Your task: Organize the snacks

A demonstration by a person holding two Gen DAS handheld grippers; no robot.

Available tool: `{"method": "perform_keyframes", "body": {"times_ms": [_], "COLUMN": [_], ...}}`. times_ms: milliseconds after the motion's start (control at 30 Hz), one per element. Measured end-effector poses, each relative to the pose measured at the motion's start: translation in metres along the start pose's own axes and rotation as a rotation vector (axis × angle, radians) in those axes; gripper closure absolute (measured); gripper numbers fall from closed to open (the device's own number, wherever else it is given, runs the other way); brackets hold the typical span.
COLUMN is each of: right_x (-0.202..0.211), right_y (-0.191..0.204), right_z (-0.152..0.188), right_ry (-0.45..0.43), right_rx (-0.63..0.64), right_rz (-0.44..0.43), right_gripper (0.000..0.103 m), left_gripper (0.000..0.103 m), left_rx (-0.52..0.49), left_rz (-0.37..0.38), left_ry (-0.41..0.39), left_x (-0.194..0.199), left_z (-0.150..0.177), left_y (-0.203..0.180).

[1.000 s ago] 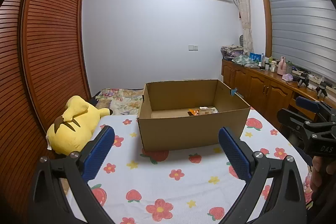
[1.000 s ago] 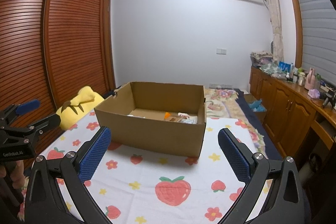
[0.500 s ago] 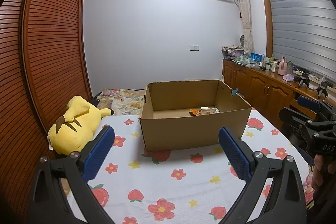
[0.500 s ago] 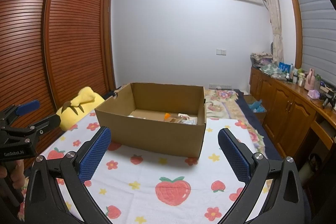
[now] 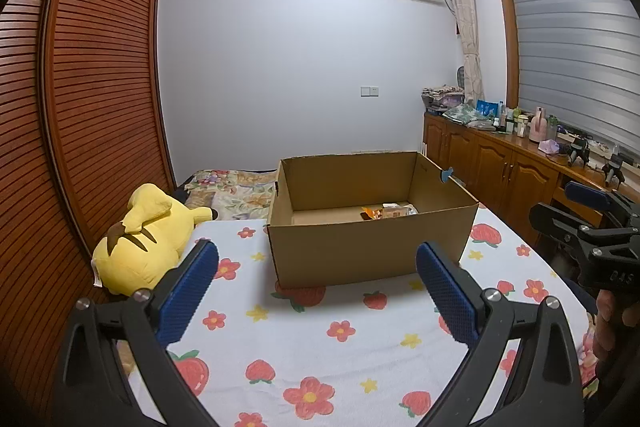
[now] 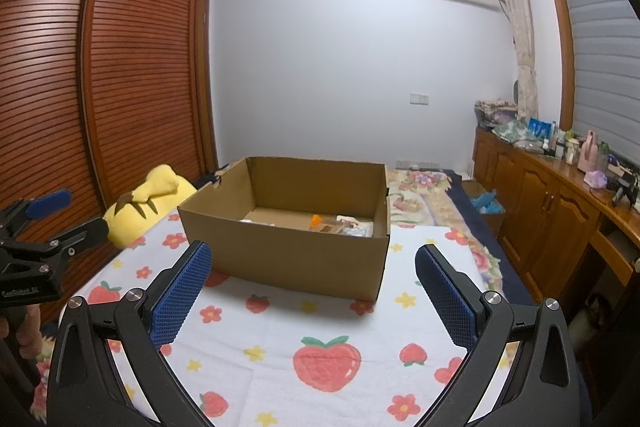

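On the left lies a yellow plush toy (image 5: 148, 239) on the cloth with strawberries and flowers (image 5: 320, 339). Just beside it sits a brown cardboard box (image 5: 372, 251) with its top open. Low in the box, at the far right side, are a few snack packets (image 5: 386, 211). One is orange and the others look pale and crinkly. I see no snacks on the cloth, so the job looks nearly done or done. I cannot see all of the box floor.

The left gripper (image 5: 318, 283) has its jaws wide apart and holds nothing. The right gripper (image 6: 312, 285) is wide apart too and holds nothing. Both hang in the air near the box, not touching it.
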State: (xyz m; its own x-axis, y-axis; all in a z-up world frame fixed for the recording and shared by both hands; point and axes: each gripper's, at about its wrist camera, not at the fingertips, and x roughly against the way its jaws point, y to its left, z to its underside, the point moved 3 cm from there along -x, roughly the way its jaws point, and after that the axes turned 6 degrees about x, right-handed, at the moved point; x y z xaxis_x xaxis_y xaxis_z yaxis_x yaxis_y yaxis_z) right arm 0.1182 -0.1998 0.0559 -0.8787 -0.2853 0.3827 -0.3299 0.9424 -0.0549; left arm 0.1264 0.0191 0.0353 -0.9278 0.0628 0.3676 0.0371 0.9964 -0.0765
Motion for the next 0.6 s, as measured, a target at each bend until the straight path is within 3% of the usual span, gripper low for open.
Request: {"method": "perform_keyframes", "body": {"times_ms": [600], "right_x": [0.0003], "right_y": [-0.001], "right_z": [0.0004], "right_ry": [0.002], "right_rx": [-0.002], "right_rz": [0.004], "right_gripper": [0.0], "left_gripper": [0.003], "left_rx": [0.0], "left_rz": [0.006], "left_ry": [0.0], "left_x": [0.0045], "left_z": [0.0011], "left_y": [-0.0012]}}
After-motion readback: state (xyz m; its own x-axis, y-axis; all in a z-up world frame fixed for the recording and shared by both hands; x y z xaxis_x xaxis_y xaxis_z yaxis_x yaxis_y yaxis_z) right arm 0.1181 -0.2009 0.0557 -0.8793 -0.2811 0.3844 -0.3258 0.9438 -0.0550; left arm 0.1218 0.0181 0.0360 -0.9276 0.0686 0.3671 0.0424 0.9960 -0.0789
